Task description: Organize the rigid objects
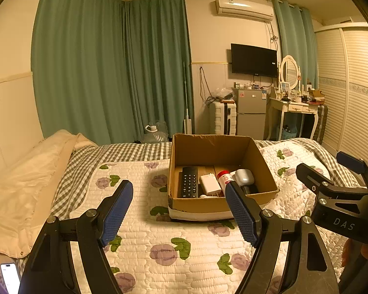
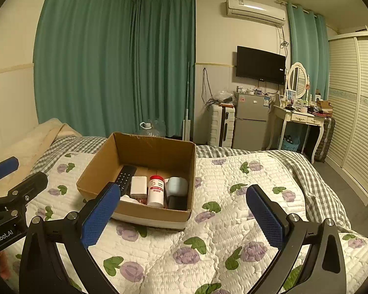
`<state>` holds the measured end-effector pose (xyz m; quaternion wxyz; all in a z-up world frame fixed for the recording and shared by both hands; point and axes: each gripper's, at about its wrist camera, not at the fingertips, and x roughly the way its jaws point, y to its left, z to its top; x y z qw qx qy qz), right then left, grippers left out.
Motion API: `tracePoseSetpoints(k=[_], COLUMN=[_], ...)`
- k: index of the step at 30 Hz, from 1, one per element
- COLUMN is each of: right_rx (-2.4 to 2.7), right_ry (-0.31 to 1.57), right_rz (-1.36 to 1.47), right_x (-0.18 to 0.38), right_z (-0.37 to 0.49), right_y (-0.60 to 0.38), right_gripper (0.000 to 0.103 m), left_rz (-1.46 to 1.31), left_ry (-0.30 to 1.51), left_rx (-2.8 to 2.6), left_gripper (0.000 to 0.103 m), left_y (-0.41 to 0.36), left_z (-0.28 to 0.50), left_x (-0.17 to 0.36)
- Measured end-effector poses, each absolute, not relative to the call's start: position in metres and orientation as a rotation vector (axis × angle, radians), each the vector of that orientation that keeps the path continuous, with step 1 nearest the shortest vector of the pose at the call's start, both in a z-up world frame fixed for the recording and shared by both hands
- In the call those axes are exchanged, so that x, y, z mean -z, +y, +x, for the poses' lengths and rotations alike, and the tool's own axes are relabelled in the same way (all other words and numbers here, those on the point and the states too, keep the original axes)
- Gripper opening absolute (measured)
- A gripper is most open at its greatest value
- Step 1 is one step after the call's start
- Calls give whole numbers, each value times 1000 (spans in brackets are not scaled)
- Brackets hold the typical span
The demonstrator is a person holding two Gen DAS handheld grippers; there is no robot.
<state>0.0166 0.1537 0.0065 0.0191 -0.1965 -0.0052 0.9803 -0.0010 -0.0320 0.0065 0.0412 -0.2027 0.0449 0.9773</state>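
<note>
An open cardboard box [image 1: 223,203] [image 2: 135,212] sits on the floral quilt. Inside lie a black remote [image 1: 189,181] [image 2: 125,175], a white charger block [image 1: 209,184] [image 2: 138,185], a white bottle with a red cap [image 1: 223,176] [image 2: 156,190], a pale blue case [image 1: 243,176] [image 2: 177,185] and a dark object [image 2: 177,202] under it. My left gripper [image 1: 179,188] hovers open just in front of the box, nothing between its blue pads. My right gripper [image 2: 184,191] also stands open and empty, near the box's front right corner. Each gripper shows at the edge of the other's view.
The quilt [image 1: 159,245] [image 2: 233,196] covers the bed around the box. A cream duvet [image 1: 19,183] lies at the left, and a lit phone [image 1: 10,278] at the bottom left. Beyond the bed stand a suitcase [image 2: 220,125], a small fridge [image 2: 250,120], a dressing table [image 2: 299,120] and a wardrobe [image 2: 355,122].
</note>
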Motion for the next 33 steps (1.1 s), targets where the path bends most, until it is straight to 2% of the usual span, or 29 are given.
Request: tracePoseSetpoints(k=[33], right_rx=[-3029], right_ry=[-32], right_rz=[-642], right_x=[2], right_z=[15], right_y=[153], right_gripper=[103], left_rz=[-632], left_ry=[143], left_rx=[-2985], left_gripper=[80], left_y=[-31], left_z=[-2], left_x=[-3])
